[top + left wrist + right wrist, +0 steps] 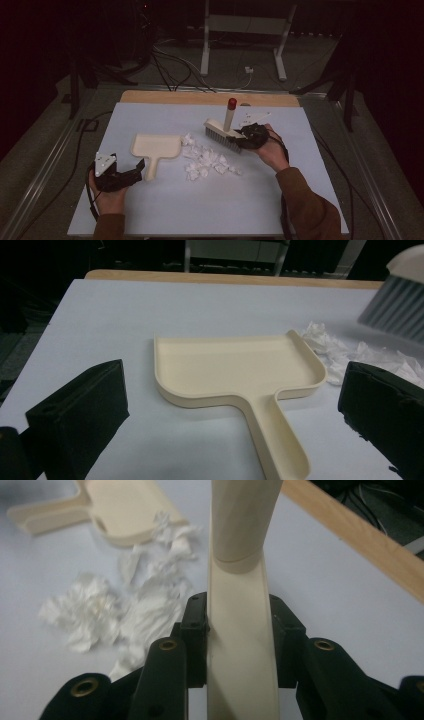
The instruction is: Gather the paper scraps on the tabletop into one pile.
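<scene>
Left gripper sat with its jaws spread wide, gripping nothing, and the dustpan lay flat on the table straight ahead of them. Its handle pointed back toward the gap between the jaws, no contact. Right gripper was clamped on the brush, jaws pressed against both sides of the cream back. The red-tipped handle rose away from the jaws, and the grey bristles hung below. Crumpled paper scraps were scattered between the two grippers, just beside the dustpan's open edge and under the brush.
</scene>
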Demonstrator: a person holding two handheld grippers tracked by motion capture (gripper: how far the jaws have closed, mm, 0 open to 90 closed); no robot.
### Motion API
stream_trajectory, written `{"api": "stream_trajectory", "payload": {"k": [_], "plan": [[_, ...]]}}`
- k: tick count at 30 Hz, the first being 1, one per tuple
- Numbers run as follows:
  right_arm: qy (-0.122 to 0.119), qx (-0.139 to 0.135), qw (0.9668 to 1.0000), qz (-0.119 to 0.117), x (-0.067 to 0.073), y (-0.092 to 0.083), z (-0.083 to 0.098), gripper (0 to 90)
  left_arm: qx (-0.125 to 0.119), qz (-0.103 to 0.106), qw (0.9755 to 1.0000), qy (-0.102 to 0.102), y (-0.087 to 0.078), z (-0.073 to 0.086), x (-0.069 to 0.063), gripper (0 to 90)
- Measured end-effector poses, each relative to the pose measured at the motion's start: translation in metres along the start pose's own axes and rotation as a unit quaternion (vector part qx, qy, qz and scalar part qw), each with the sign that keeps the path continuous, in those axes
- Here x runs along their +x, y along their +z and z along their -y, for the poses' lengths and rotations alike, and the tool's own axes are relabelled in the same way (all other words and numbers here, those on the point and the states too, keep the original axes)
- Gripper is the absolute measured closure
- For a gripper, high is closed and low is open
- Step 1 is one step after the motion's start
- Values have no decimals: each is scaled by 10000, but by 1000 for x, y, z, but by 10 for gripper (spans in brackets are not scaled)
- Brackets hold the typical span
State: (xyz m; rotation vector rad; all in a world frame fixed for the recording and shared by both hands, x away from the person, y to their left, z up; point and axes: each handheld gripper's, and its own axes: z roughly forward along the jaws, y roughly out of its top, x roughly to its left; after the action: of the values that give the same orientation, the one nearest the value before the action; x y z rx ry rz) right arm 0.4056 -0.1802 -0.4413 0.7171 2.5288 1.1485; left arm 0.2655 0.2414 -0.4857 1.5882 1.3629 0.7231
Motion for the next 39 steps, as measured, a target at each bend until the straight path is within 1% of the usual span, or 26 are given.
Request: {"api": "stream_trajectory", "payload": {"k": [3,6,13,17,20,23,26,29,32,34,37,39], "plan": [[130,-143,9998,-81,-2,2,-7,679,6,5,10000,6,0,0,0,5],[173,-245,9994,-143,0,6,-16,679,4,13,10000,0,0,0,0,5],[53,-209,9997,-126,7,20,-40,679,-4,26,10000,-16,0,0,1,5],[50,-240,9996,-105,11,27,-53,679,-11,36,10000,-27,0,0,1,5],[63,-207,9997,-99,14,35,-60,679,-2,41,10000,-23,0,0,1,5],[70,-172,9997,-157,18,44,-65,679,-2,44,10000,-19,0,0,1,5],[-5,-32,9997,-238,22,53,-66,679,15,45,10000,-10,0,0,2,5],[-138,229,9991,-315,24,62,-65,679,15,39,10000,-13,0,0,2,5],[-229,449,9980,-378,26,67,-61,679,9,34,10000,-31,-1,0,2,5],[-309,591,9969,-427,26,67,-59,679,13,36,10000,-32,-1,0,3,5],[-408,658,9955,-548,27,63,-56,679,4,32,10000,-45,-1,0,3,5],[-541,718,9940,-622,28,59,-53,679,15,24,10000,-41,-1,0,3,5]]}}
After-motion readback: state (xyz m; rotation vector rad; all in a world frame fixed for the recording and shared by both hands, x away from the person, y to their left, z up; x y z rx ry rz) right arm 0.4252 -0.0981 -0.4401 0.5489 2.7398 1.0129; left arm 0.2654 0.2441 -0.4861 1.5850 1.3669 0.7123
